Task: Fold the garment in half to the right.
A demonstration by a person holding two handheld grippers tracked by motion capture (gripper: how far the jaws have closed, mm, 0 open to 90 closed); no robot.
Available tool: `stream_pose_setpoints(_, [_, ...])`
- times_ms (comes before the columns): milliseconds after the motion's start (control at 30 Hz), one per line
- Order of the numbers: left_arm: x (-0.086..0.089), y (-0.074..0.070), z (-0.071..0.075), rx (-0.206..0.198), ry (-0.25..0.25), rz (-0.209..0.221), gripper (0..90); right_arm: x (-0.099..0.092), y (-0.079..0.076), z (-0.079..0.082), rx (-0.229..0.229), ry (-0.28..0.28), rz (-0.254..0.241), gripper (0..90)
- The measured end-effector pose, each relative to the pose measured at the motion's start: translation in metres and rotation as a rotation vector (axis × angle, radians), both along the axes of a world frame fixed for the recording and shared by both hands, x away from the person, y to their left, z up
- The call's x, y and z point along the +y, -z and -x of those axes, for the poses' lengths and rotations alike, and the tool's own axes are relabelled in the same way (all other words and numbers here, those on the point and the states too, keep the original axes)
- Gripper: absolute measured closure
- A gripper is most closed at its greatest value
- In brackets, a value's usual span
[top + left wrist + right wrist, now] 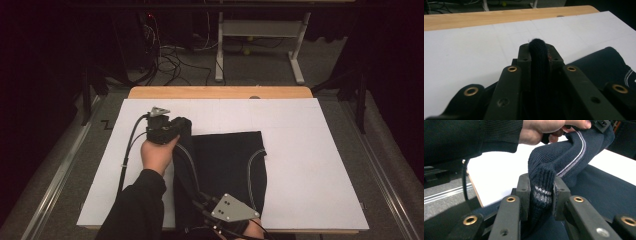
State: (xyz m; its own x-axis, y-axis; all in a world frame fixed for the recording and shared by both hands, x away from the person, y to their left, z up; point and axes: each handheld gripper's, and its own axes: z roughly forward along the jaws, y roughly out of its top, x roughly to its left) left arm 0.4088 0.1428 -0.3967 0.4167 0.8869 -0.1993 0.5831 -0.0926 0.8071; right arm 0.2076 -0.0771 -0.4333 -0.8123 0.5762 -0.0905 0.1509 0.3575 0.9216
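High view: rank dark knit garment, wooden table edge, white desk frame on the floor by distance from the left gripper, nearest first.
1. dark knit garment: clamped in the left gripper, spread to its right on the white sheet.
2. wooden table edge: strip beyond the sheet, behind the gripper.
3. white desk frame: on the floor past the table, farthest.

The left tool is a black body topped by a small grey three-cornered plate, with a black cable trailing from it. The right tool carries a larger grey three-cornered plate with two dark screws. Both have matte black jaws with brass-ringed holes. The person's left sleeve is black, its cuff ribbed.
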Motion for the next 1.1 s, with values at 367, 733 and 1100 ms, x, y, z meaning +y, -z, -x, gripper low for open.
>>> stream_pose_setpoints(367, [-0.053,0.001,-0.01,0.031,0.012,-0.033,73.8,-0.041,0.008,0.003,0.024,0.072,0.013,73.0])
stream_pose_setpoints(733, [-0.084,-0.001,-0.013,0.022,0.035,-0.031,73.7,-0.068,0.013,0.007,0.03,0.128,0.044,72.4])
stream_pose_setpoints(1100, [-0.114,0.004,-0.016,0.033,0.075,-0.039,73.4,-0.09,0.018,0.011,0.062,0.161,0.051,71.9])
